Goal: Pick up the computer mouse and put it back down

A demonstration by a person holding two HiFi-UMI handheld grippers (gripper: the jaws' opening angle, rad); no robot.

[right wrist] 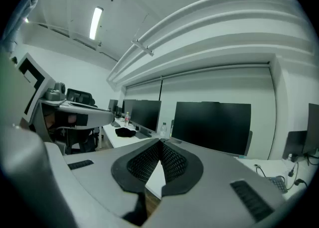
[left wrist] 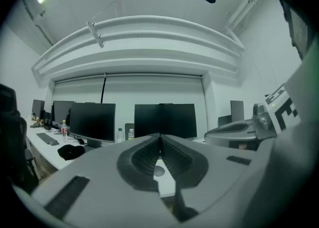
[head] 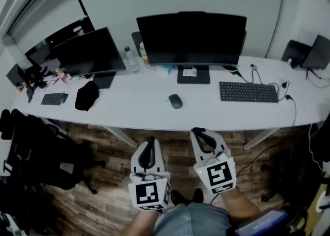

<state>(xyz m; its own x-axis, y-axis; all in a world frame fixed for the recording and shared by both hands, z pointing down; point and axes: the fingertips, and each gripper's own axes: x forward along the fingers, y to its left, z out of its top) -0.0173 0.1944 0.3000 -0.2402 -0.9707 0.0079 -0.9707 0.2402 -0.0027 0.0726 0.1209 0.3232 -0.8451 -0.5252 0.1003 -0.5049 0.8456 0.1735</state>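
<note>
A dark computer mouse (head: 175, 101) lies on the white desk (head: 139, 111), in front of the middle monitor (head: 192, 39). My left gripper (head: 150, 138) and my right gripper (head: 197, 130) hang side by side over the wooden floor, just short of the desk's front edge and apart from the mouse. Each points level toward the desk. In the left gripper view the left gripper (left wrist: 159, 135) has its ribbed pads pressed together with nothing held. The right gripper (right wrist: 160, 142) looks the same in its own view, shut and empty.
A black keyboard (head: 248, 91) with cables lies right of the mouse. At the left stand a second monitor (head: 90, 52), a black cloth bundle (head: 86, 96), a small keyboard (head: 53, 98) and bottles (head: 131, 60). A dark office chair (head: 46, 157) stands at the left below the desk.
</note>
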